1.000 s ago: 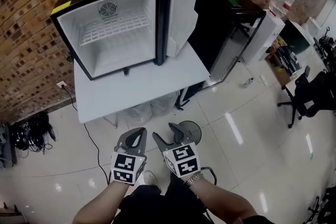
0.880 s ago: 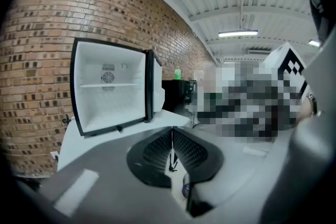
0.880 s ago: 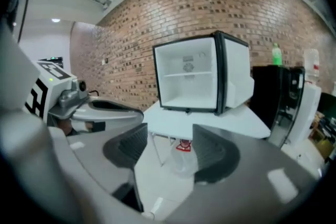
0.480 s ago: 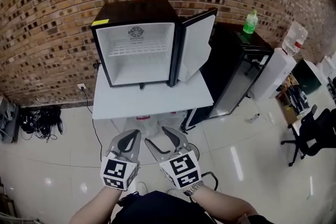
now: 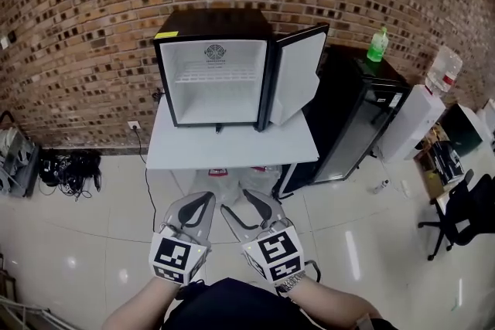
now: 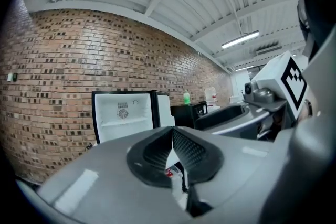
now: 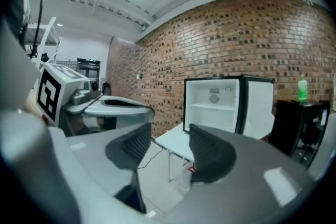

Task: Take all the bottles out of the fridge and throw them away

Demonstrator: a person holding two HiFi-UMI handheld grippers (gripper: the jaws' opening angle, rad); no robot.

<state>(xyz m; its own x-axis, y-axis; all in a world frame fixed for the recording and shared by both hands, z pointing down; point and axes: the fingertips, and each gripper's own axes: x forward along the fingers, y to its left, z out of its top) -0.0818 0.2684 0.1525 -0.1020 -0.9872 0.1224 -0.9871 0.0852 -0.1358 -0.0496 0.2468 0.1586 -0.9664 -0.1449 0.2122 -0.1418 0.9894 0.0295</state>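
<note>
The small black fridge [image 5: 220, 81] stands on a white table [image 5: 232, 147] with its door [image 5: 298, 77] swung open to the right. Its white inside shows only a wire shelf, and I see no bottle in it. Both grippers hang side by side well in front of the table, above the floor. My left gripper [image 5: 206, 200] is shut on nothing, its pads touching at the tips [image 6: 172, 134]. My right gripper [image 5: 236, 201] is open, and its jaws [image 7: 170, 139] have just been closing with nothing between them. A green bottle [image 5: 377, 45] stands on the black cabinet [image 5: 348, 112].
Clear bags [image 5: 228, 175] with something red in them sit under the table. A small bottle [image 5: 379, 186] lies on the floor by the cabinet. A water dispenser [image 5: 418, 120] and an office chair [image 5: 464, 212] stand at the right, and cables [image 5: 66, 170] at the left wall.
Both grippers have risen together, and the head view has swung up, so the fridge shows more from the front and farther off. The right jaws stand a little narrower.
</note>
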